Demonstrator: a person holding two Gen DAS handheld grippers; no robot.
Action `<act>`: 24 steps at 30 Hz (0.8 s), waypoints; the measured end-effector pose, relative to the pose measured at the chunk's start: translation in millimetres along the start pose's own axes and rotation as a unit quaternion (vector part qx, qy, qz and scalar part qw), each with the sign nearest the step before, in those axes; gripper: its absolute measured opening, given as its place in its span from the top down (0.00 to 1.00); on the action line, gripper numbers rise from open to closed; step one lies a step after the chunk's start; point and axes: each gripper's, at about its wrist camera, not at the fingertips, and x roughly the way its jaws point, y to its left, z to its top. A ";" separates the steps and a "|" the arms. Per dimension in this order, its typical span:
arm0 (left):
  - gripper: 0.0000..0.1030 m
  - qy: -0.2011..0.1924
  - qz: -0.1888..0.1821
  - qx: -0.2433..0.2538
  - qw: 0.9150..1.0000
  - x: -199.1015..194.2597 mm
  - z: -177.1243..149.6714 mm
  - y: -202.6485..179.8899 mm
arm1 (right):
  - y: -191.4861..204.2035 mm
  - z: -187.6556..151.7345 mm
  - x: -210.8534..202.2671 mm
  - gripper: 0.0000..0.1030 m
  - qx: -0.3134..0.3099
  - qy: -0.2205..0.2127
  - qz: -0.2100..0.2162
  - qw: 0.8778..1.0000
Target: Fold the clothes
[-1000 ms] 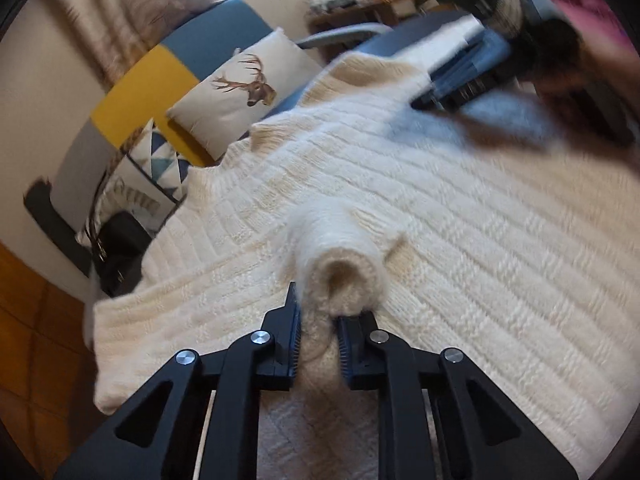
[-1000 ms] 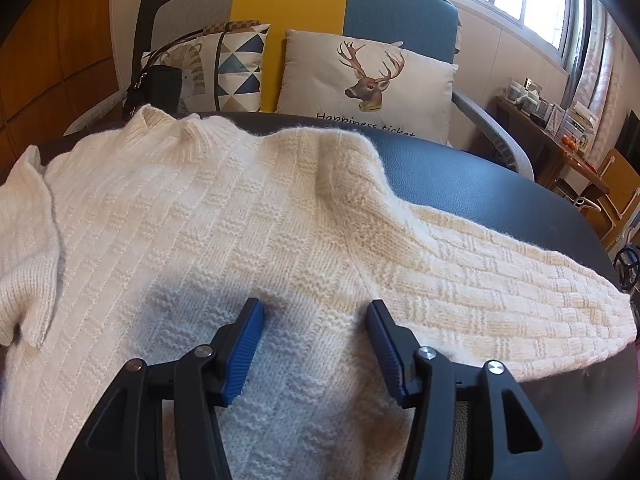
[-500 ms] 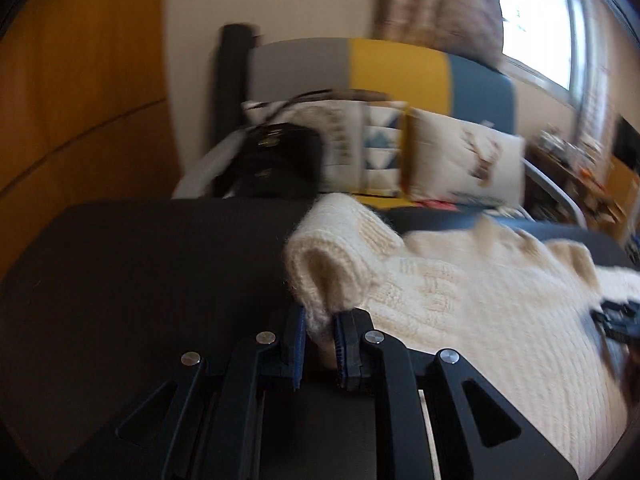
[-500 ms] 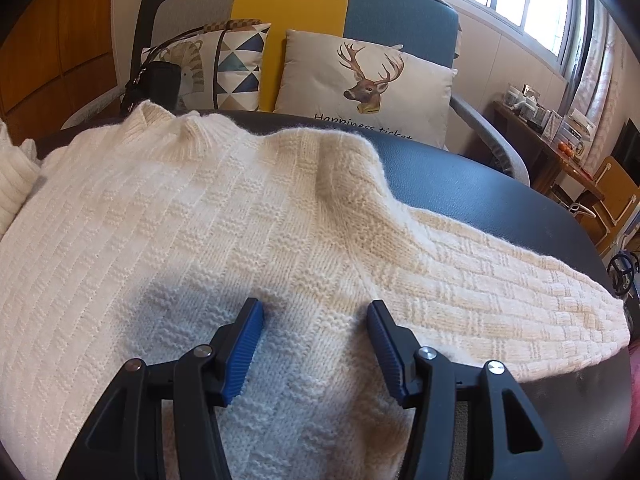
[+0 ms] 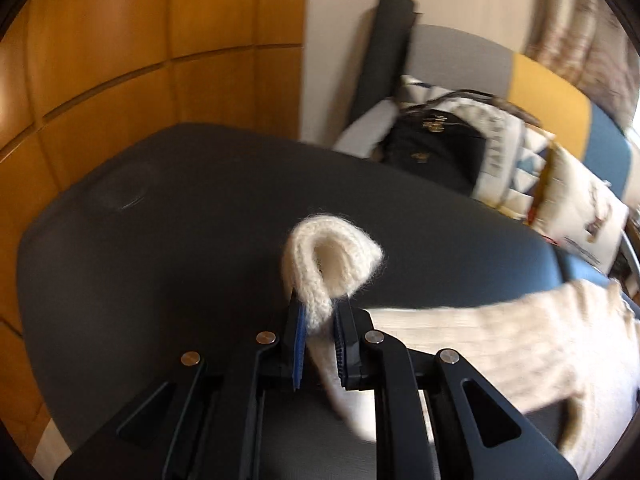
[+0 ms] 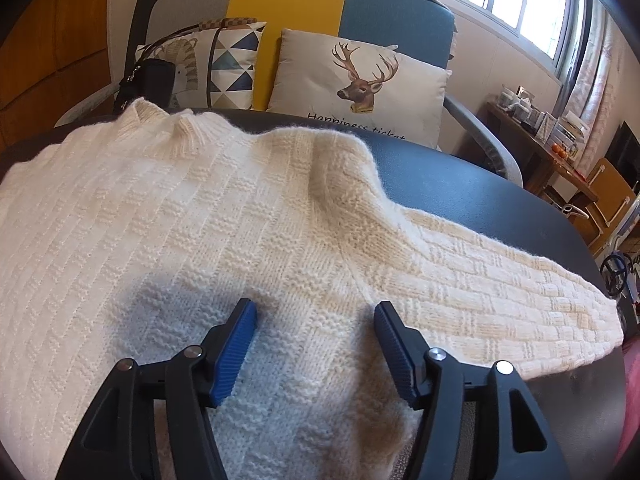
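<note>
We hold the left gripper (image 5: 320, 316) clenched on the cream sweater's cuff (image 5: 332, 252), which loops up just ahead of its tips. The right gripper (image 6: 314, 340) is opening, its 2 fingers (image 6: 234, 340) straddling the sweater (image 6: 200, 220) spread ahead on the dark table (image 6: 480, 184).

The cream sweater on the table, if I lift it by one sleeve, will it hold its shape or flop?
Probably flop: the cuff curls limply over the left gripper, and the cream sweater lies rumpled on the table. Its fuzzy, chunky knit should grip, not slip.
</note>
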 end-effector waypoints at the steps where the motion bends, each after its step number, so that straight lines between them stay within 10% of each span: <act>1: 0.87 0.006 0.007 -0.005 1.000 5.5 0.9 9.1 | 0.2 0.1 -0.1 0.39 0.000 0.000 -0.001 1.000; 11: 0.79 0.068 0.028 -0.030 0.997 37.7 -23.2 57.5 | -2.8 0.2 1.3 0.37 0.001 0.001 0.001 1.000; 24: 0.59 0.053 0.090 -0.043 0.994 22.7 -35.3 95.3 | -0.7 -1.1 0.7 0.35 -0.002 0.002 -0.008 1.000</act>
